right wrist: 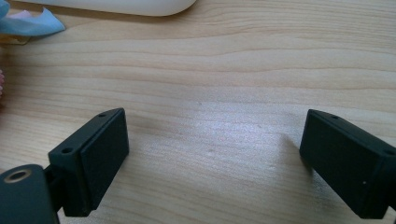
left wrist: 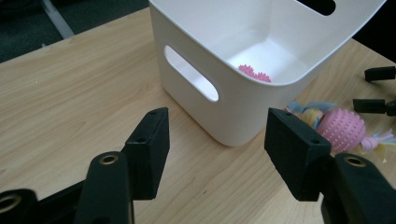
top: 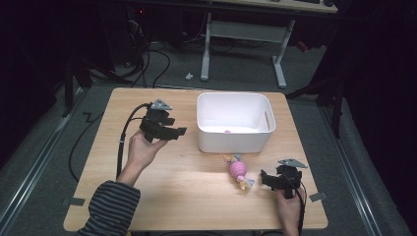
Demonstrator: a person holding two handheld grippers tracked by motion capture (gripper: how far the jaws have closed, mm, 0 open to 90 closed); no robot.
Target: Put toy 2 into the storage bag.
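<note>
A white bin [top: 235, 141] with handle slots stands on the wooden table, and a small pink spiky thing [left wrist: 254, 73] lies on its floor. Just in front of the bin lies a pink nubbed ball toy [top: 238, 169] with pastel fabric tails. My left gripper [top: 173, 132] hovers to the left of the bin, open and empty, its jaws aimed at the bin's near corner [left wrist: 233, 126]. My right gripper [top: 265, 178] sits low to the right of the toy, open, with bare wood between its jaws [right wrist: 215, 154]. A blue tail of the toy [right wrist: 32, 25] lies at the upper left of the right gripper view.
The table's front and left parts [top: 187, 196] are bare wood. Beyond the far edge stand a white desk frame [top: 243, 34] and cables on a dark floor. A striped sleeve [top: 110, 206] comes in at the bottom left.
</note>
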